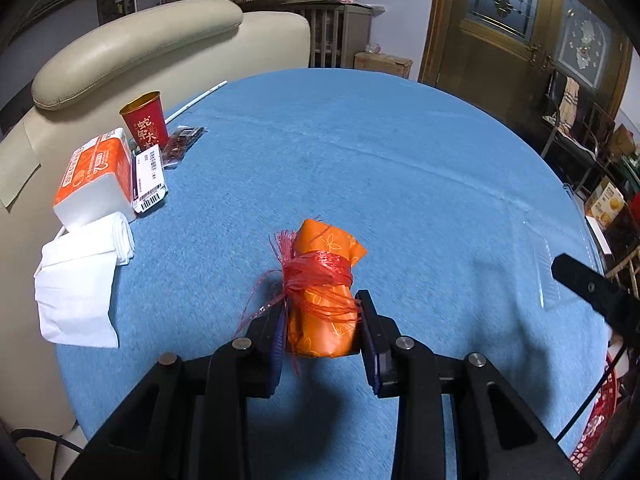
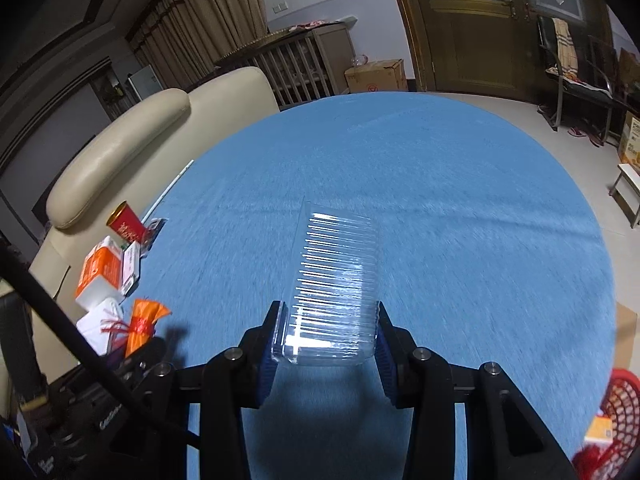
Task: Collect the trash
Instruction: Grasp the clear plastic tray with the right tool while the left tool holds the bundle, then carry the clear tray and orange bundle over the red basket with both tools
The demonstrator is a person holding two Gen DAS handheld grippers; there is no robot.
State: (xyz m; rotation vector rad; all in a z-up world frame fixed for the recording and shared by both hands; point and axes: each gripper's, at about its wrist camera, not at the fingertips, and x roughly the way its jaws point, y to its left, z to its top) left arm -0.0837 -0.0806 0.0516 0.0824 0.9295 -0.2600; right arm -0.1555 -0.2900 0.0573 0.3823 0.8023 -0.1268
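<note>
Left gripper (image 1: 322,334) clamps an orange wrapper (image 1: 324,300) and right gripper (image 2: 326,338) clamps a clear tray (image 2: 334,284), both above the blue table (image 2: 460,220), open ahead, clutter at left edge, red basket (image 2: 618,412) off right edge.

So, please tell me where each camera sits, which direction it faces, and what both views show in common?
Left wrist: sits on the left hand-held gripper, looks down over the blue table; its fingers clamp an orange bundle.
Right wrist: sits on the right hand-held gripper, facing likewise; its fingers clamp a clear plastic box.
Shared: table, red cup, tissue pack, bundle, red basket.
</note>
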